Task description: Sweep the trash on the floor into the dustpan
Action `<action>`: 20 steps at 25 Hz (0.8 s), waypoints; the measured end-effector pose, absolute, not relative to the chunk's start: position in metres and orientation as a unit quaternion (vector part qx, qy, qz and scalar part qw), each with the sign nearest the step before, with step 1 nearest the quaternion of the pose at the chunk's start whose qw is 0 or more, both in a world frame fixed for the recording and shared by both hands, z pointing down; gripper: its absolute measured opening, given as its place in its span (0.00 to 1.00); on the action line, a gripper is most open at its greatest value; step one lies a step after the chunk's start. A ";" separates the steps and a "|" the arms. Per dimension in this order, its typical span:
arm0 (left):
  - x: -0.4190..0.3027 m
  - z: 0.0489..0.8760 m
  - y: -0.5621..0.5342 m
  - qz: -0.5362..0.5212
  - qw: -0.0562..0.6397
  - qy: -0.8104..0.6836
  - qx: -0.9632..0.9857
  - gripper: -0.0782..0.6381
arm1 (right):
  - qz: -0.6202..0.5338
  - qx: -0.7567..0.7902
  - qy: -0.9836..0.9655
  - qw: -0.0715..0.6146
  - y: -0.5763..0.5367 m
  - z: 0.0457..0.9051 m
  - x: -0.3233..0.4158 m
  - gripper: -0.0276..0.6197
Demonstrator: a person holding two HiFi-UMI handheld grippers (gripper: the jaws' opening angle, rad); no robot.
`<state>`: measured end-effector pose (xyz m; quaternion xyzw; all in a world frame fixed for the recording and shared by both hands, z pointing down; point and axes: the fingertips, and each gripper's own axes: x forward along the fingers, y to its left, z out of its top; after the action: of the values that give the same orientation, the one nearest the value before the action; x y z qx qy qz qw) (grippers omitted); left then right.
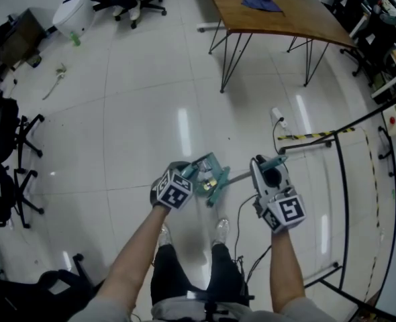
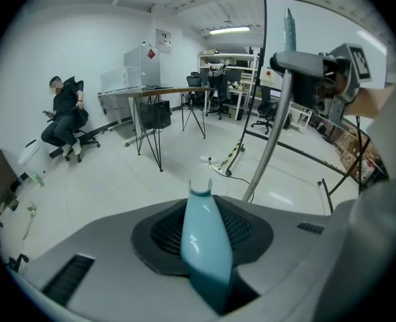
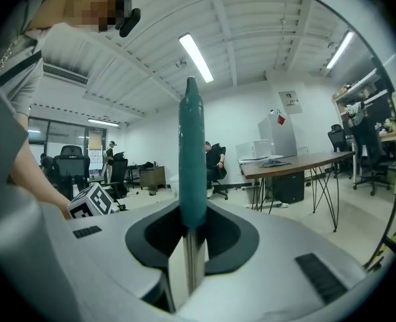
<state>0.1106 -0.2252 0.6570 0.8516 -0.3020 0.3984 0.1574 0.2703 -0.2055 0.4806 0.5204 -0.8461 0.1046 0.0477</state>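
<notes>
Trash (image 1: 56, 79) is lying well left of the dustpan (image 1: 210, 174), whose handle (image 2: 203, 237) the left gripper (image 1: 186, 178) is clamping. Right of the dustpan, the right gripper (image 1: 270, 168) is gripping the broom handle (image 3: 191, 159) (smooth and slim), so it may be twisting loose mid-sweep.

glossy white floor (image 1: 137, 113); wooden table (image 1: 285, 15), thin black legs; office chairs (image 1: 13, 136); strip lights (image 3: 196, 58); possibly fridge (image 2: 144, 64).
</notes>
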 end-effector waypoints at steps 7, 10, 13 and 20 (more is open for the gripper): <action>0.109 0.659 -0.224 0.401 0.166 -0.301 0.849 0.26 | 0.099 0.512 -0.852 0.046 -0.208 0.472 0.262 0.14; 0.110 0.658 -0.225 0.399 0.166 -0.299 0.851 0.26 | 0.096 0.512 -0.853 0.042 -0.210 0.468 0.260 0.14; 0.108 0.658 -0.225 0.402 0.169 -0.303 0.847 0.26 | 0.090 0.510 -0.855 0.035 -0.211 0.464 0.260 0.14; 0.107 0.659 -0.227 0.406 0.173 -0.303 0.844 0.26 | 0.091 0.500 -0.860 0.037 -0.215 0.459 0.262 0.14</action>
<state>0.1074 -0.2267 0.6586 0.8445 -0.3028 0.4063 0.1734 0.2616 -0.2148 0.4593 0.5002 -0.8603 0.0909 0.0375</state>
